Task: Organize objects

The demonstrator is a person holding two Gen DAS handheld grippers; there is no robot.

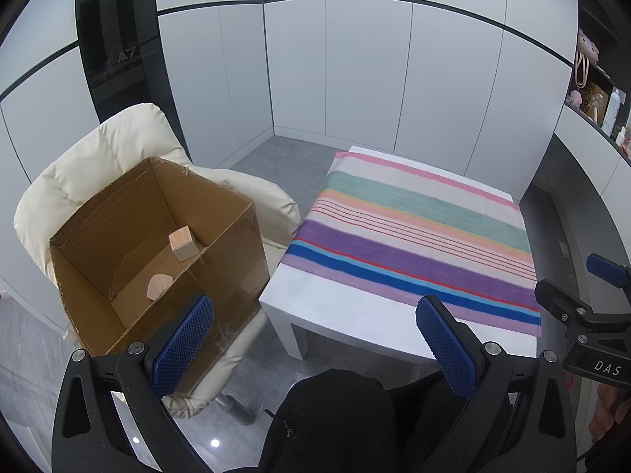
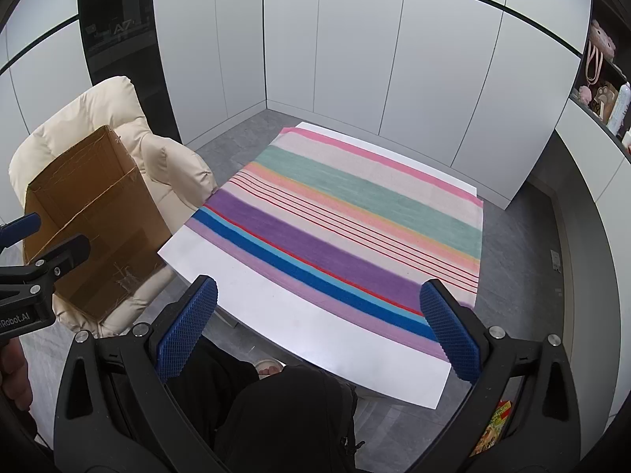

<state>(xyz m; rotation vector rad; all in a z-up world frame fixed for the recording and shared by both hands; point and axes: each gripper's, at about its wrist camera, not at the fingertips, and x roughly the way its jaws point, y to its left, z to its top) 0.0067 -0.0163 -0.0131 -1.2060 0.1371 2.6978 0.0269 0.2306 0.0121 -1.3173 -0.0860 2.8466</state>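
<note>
An open cardboard box stands on a cream padded chair left of a white table. Inside the box lie a wooden cube and a flat wooden piece. A striped cloth covers the table, with nothing on it. My left gripper is open and empty, held above the gap between box and table. My right gripper is open and empty over the table's near edge. The box and the cloth also show in the right wrist view.
White cabinet panels wall off the back. A shelf with small items is at the right. A black-clothed lap is below the grippers. A colourful packet lies on the floor at lower right.
</note>
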